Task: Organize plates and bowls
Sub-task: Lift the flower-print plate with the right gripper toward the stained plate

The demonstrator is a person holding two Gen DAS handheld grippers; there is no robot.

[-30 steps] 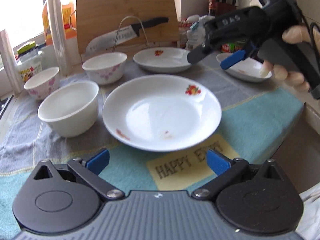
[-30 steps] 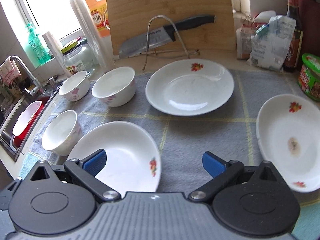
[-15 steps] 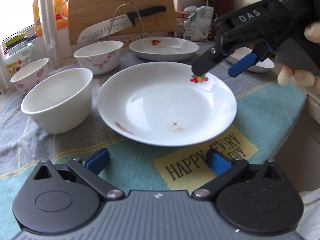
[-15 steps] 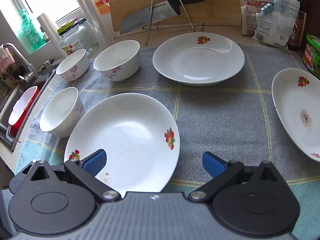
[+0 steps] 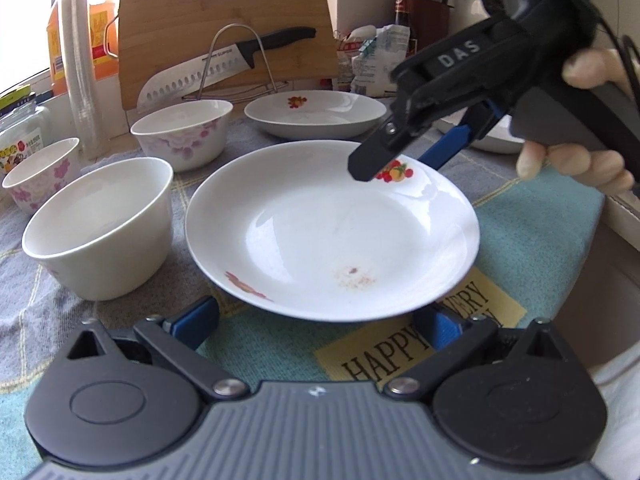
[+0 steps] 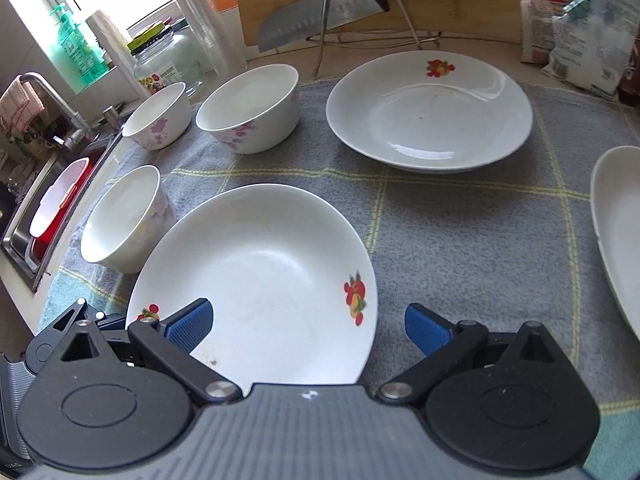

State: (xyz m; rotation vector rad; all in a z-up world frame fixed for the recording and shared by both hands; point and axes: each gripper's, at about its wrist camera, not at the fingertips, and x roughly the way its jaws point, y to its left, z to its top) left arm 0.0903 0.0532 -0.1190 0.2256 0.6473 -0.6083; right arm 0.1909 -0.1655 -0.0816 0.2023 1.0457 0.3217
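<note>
On the mat (image 5: 420, 356) reading "HAPPY EVERY", both hand-held grippers (right (image 5: 404, 160) marked "DAS") gape wide.

Left claw (image 5: 316, 320) spread wide, low at the desk's near edge, its blue pads either side of the near plate (image 5: 320, 240). Right claw (image 5: 404, 156) reaches in from the right, tips apart over that plate's far rim by the fruit print. Plain bowl (image 5: 96, 228) just left of the plate; far plate (image 5: 316, 114) behind.

Home kitchen counter: sink (image 6: 38, 216), chopping board (image 5: 224, 20), knife (image 5: 224, 70)
</note>
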